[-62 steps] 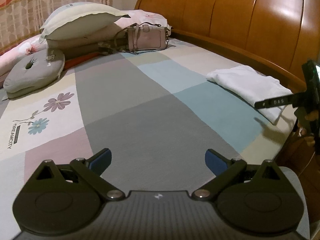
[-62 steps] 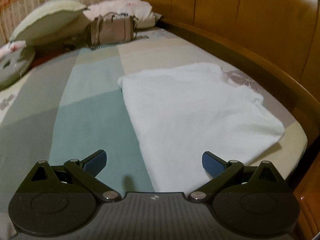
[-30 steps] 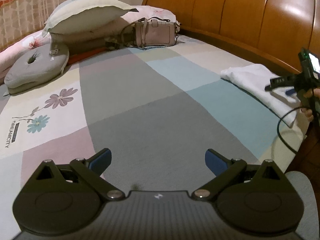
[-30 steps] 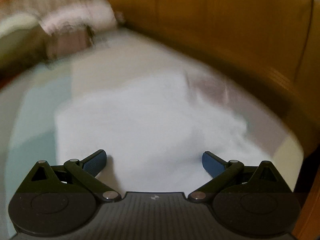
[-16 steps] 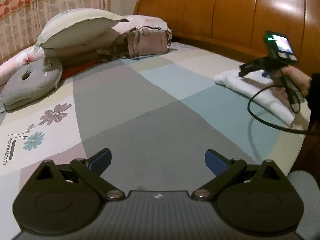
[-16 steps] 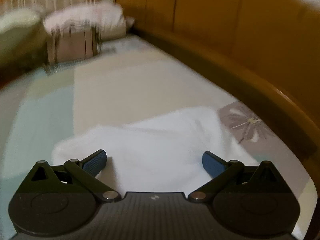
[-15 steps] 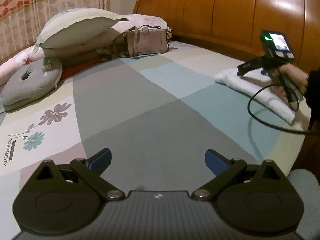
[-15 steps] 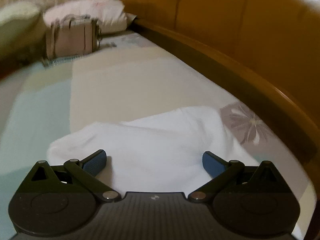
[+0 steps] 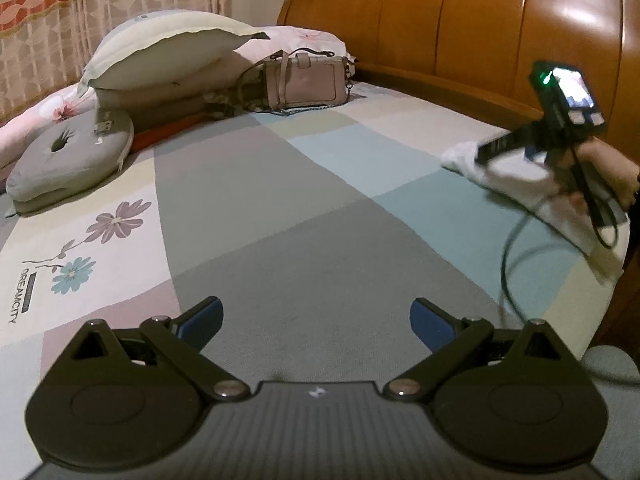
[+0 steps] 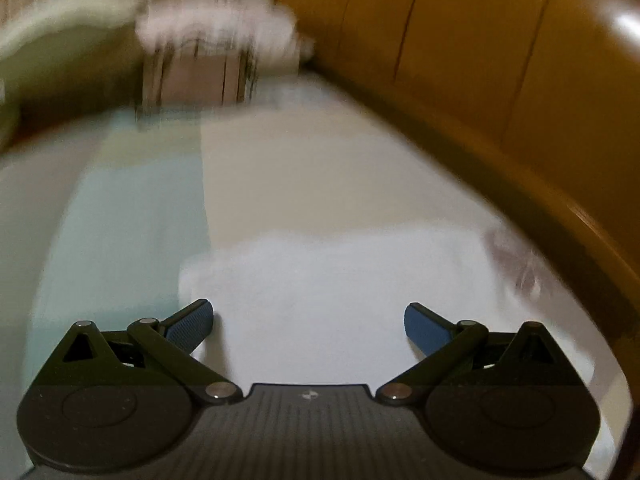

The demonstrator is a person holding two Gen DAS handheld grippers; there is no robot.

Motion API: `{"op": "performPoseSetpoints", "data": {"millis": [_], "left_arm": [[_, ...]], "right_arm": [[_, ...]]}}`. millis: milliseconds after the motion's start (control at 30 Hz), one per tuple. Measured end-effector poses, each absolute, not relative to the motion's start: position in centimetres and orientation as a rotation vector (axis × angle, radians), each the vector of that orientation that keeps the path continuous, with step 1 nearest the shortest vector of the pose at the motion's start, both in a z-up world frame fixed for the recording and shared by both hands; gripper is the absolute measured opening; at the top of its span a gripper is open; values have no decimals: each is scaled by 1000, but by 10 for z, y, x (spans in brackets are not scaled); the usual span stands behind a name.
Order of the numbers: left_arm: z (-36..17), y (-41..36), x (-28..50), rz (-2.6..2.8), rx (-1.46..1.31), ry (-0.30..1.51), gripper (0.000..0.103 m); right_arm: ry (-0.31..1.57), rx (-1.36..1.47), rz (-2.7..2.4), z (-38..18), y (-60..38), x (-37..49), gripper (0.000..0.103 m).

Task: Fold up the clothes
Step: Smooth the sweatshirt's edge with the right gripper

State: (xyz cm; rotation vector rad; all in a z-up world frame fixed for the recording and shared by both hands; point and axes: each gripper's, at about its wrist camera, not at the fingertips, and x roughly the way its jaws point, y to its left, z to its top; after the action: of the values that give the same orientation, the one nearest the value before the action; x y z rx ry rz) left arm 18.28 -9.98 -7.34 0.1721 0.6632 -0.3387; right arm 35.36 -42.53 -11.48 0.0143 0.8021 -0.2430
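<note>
White garment (image 10: 320,300) blurred, partly hidden under right gripper (image 10: 308,326), jaws apart; left gripper (image 9: 316,322) likewise apart.

A patchwork bedsheet (image 9: 248,208) fills most of the left wrist frame, with printed flowers (image 9: 116,222) at the left. At the upper left, a grey ring cushion (image 9: 68,156) lies beside stacked pillows (image 9: 168,52). A pinkish handbag (image 9: 306,80) sits at upper centre. A wooden headboard (image 9: 480,28) spans the upper right.
</note>
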Motion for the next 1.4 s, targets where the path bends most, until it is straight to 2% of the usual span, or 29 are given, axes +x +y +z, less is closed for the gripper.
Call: {"op": "performPoseSetpoints", "data": {"millis": [200,433,567,667,800,1033,1200,1400], "left_arm": [[-68,-96,173,-343,160,649,100],[-59,-91,163,-327,138,620,102],[-55,-96,157,-343,158,616,102],[-51,-101,152,-348,180,601,102],[-47,-105,144,-357,195,591,102],[-45,-109,141,-356,216,588,102],[-47,-111,139,-394,207,580,102],[-53,-118,144,-407,239,577,102]], "right_arm": [[698,-21,-162,-89,-416,316,103],[873,74,-249,-115,-429,291,103],[776,100,-92,-93,-420,257,103],[751,95,-199,-88,-429,254,103],[867,231,-202,-107,-439,248,103],[779,264,-102,-93,-426,210,103],[842,352,-106,-109,-440,193,103],[712,373,-159,-81,-476,189,103]]}}
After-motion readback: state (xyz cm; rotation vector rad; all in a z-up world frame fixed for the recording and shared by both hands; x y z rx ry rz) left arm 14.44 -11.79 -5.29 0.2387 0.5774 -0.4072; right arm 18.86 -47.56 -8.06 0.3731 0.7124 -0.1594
